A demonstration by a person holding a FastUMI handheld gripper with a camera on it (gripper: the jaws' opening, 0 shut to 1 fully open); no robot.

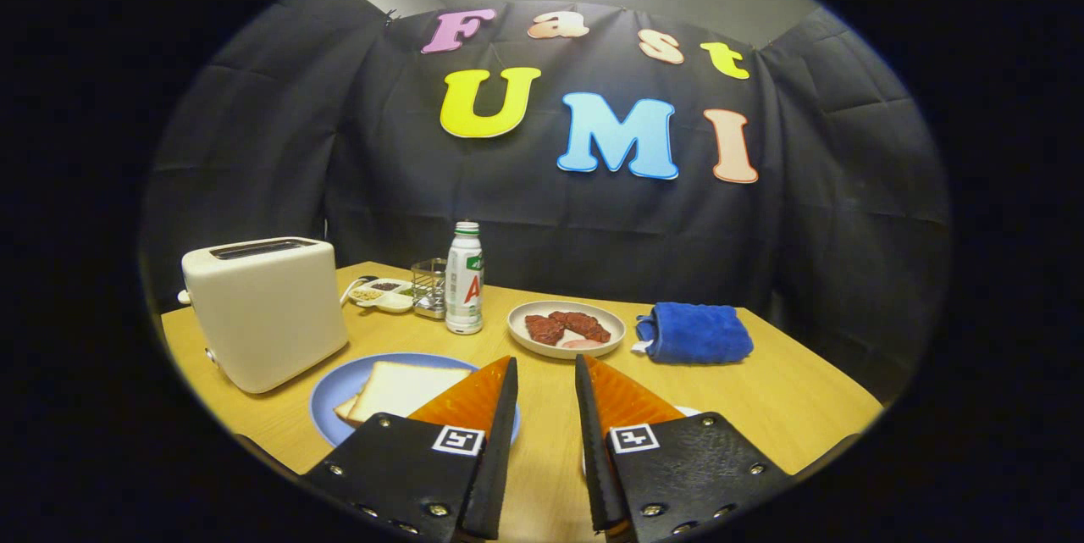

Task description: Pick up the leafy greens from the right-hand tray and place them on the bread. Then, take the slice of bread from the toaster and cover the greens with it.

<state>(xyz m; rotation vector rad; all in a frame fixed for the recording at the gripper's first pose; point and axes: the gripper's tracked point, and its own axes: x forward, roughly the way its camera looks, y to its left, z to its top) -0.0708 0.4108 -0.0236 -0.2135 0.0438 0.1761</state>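
My gripper (545, 361) hangs open above the wooden table (762, 399), with nothing between its orange fingers (474, 399). A slice of white bread (398, 386) lies on a blue plate (339, 386), just ahead of and partly under the left finger. The cream toaster (267, 310) stands to the left of the plate, and its top slot (258, 249) looks dark from here. A sliver of a white tray rim (688, 412) peeks out beside the right finger, which hides what lies on it.
Beyond the fingers sits a beige plate (566, 328) holding red meat pieces. A folded blue cloth (696, 333) lies to its right. A white bottle (464, 279), a glass (429, 287) and a small condiment dish (381, 293) stand behind the blue plate.
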